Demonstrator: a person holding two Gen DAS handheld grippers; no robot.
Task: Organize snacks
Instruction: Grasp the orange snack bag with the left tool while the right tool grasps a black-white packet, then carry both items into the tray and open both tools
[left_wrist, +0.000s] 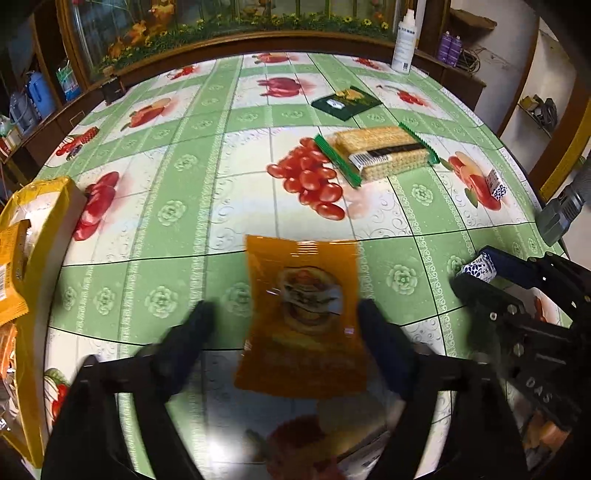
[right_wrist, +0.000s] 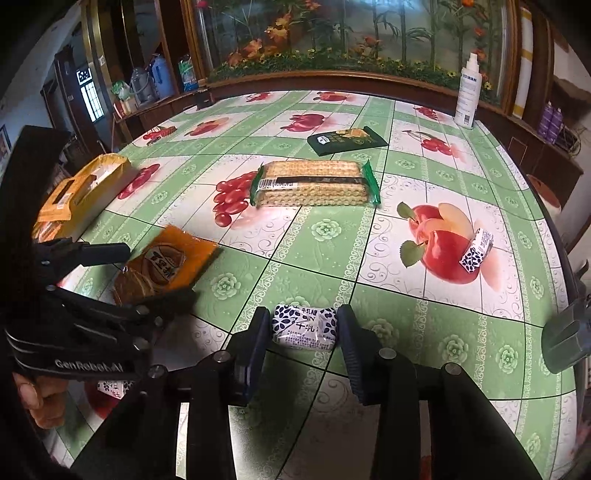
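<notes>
Blue-patterned white candy wrapper (right_wrist: 303, 328) sits clamped in my right gripper (right_wrist: 303, 328); my left gripper (left_wrist: 286, 325) straddles the orange plastic snack packet (left_wrist: 301, 317), jaws apart, on the bench (left_wrist: 221, 206).

My left tongs (left_wrist: 284, 317) point steeply down at the bench, jaws part open and astride the orange snack packet (left_wrist: 301, 314), right pad at its edge, left pad clear of it. My right tongs (right_wrist: 303, 328) are tilted down too, both pads pressed on the ends of a blue-and-white wrapped candy (right_wrist: 304, 326). My fingers (right_wrist: 35, 398) show at the left handle.
</notes>
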